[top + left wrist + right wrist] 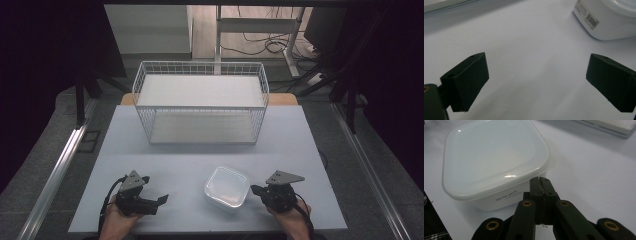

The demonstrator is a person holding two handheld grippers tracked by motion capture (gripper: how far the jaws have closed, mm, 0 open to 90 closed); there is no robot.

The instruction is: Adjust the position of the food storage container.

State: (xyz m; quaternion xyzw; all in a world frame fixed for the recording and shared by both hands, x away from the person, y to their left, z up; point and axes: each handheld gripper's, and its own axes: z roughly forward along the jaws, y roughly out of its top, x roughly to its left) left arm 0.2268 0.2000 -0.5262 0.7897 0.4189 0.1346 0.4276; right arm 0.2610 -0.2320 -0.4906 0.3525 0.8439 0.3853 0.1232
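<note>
A white plastic container (227,186) with a translucent lid sits on the pale table (185,150) near its front edge, between my two grippers. My left gripper (156,202) rests to its left, pointing right toward it. In the left gripper view the left gripper (536,62) stands wide open over bare table, with the container (609,20) farther off at the upper right. My right gripper (255,190) is at the container's right side. In the right gripper view its jaws are pressed together, and the right gripper (540,180) has its tips just under the lid's rim at the container's (494,162) near corner.
A white wire basket (200,102) with two shelf levels stands at the back of the table. A wooden edge shows behind it. Metal rails run along both sides of the table, and a desk frame with cables stands on the floor beyond.
</note>
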